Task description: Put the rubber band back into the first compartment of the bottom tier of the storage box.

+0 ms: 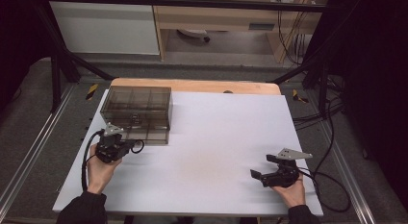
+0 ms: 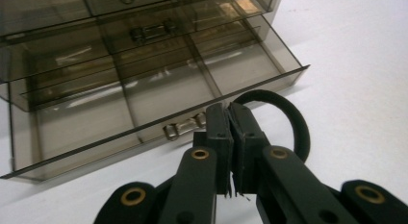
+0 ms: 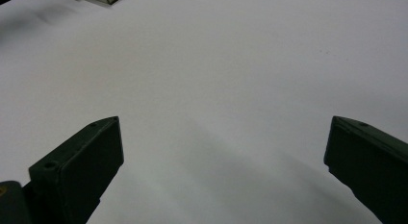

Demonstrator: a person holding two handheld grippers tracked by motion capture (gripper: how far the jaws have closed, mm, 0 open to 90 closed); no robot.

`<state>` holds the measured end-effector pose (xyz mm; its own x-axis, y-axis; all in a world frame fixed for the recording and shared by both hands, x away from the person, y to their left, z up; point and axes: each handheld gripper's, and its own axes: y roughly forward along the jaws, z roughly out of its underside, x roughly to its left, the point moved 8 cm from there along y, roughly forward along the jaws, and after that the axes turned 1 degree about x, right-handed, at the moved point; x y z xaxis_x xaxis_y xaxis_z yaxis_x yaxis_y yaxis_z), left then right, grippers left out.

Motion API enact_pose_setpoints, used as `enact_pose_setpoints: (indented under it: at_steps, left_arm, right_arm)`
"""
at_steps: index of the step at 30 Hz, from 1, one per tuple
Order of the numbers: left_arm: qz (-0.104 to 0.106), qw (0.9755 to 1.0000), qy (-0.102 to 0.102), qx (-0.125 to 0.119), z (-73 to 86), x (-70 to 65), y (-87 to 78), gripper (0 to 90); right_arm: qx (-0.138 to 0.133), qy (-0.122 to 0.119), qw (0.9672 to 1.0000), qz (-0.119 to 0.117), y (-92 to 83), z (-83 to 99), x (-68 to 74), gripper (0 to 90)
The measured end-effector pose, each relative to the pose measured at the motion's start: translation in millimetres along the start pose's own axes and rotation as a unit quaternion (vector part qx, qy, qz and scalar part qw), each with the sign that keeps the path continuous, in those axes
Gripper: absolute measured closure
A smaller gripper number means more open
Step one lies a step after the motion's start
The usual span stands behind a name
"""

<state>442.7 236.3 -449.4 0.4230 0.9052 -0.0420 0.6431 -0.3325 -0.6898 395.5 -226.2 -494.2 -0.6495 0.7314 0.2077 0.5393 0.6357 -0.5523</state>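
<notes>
From above we see the person's left hand (image 1: 102, 167) reaching forward from the near left corner of the white table (image 1: 216, 156), forearm in a dark sleeve, holding the left gripper (image 1: 129, 146) just in front of the smoked transparent drawer box (image 1: 138, 106). That gripper points to the right along the box's front edge, with its grey plate on top and its cable looping back beside the wrist.

In the left gripper view we look along the left gripper (image 2: 229, 132) and find its two black jaws pressed together on a black hair tie (image 2: 294, 123). The band is pinched at its near left part, and the rest of the loop stands out to the right of the pads, curving up and around above the table surface. Just beyond the jaws lies the bottom drawer (image 2: 159, 96), pulled out and divided into compartments, its small metal handle (image 2: 185, 128) close to the tips. The loop hangs in front of the drawer's front wall, outside it.

The right hand (image 1: 292, 191) rests at the near right of the table, well apart from the box. The right gripper (image 1: 263, 167) points left, and in its own view the right gripper (image 3: 223, 147) has jaws spread wide over bare white table.
</notes>
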Motion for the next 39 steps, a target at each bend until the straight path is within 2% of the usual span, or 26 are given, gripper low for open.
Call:
enact_pose_setpoints:
  at_steps: [18, 39]
  left_arm:
    - [-0.025, 0.9996, -0.015, 0.003, -2.6, 22.6, -1.4, 86.8]
    - [-0.039, 0.9987, -0.032, 0.003, -6.9, 46.1, -1.6, 86.8]
  right_arm:
    - [0.0, -0.001, 1.0, 0.001, 0.1, 0.0, -0.3, 0.7]
    - [0.0, 0.0, 1.0, 0.002, 0.0, -0.1, -0.4, 0.7]
